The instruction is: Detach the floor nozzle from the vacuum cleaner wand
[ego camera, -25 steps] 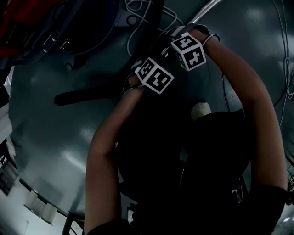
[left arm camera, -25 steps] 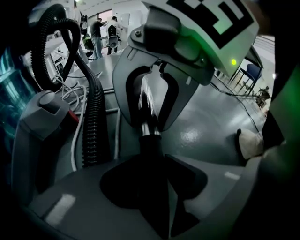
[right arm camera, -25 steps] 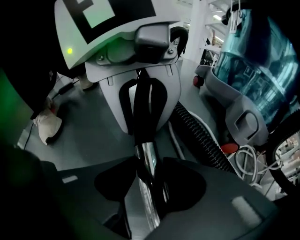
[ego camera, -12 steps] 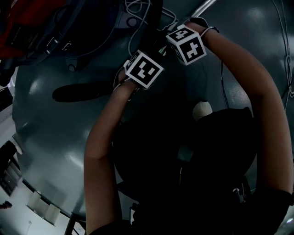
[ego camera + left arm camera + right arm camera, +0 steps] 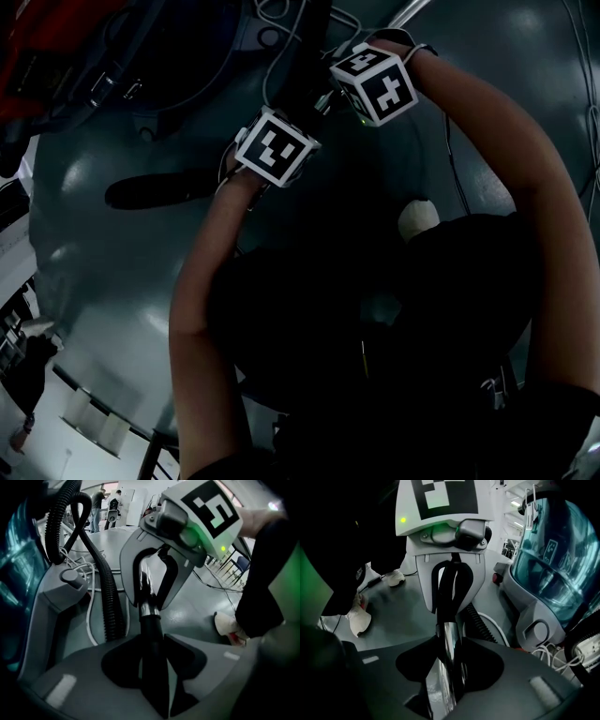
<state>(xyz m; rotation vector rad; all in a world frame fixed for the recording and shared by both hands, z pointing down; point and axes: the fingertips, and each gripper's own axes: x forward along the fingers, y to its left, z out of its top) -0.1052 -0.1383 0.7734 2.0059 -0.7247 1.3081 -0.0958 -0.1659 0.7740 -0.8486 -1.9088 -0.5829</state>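
While both tongs sit on the tube, keep your pull straight along it. Your right tongs (image 5: 449, 639) are clamped on the chrome wand (image 5: 449, 660). Your left tongs (image 5: 153, 639) stand wide but closed about the black neck (image 5: 154, 681) on the other side of the joint. Both pairs have just been closing a little with the tube between them. One grip on each side of the joint is what you want.

Brace the wand with the right and draw the neck away with the left, twisting slightly if it sticks. Bending it sideways would, I judge, only jam the fit. No release catch shows, so feel for one before you force anything. Mind the ribbed hose (image 5: 105, 597) and the vacuum cleaner body (image 5: 553, 559) just beside you. The long dark shape on the floor (image 5: 103, 300), left of your left hand, I take for the floor nozzle (image 5: 159, 189), not yet off.

Against a second ago, your left marker cube (image 5: 275, 147) and right marker cube (image 5: 375, 84) lie farther from you in the head view, and the left one has also shifted left. The nozzle lies where it was. What looks like a person (image 5: 28, 375) now shows at the near left.
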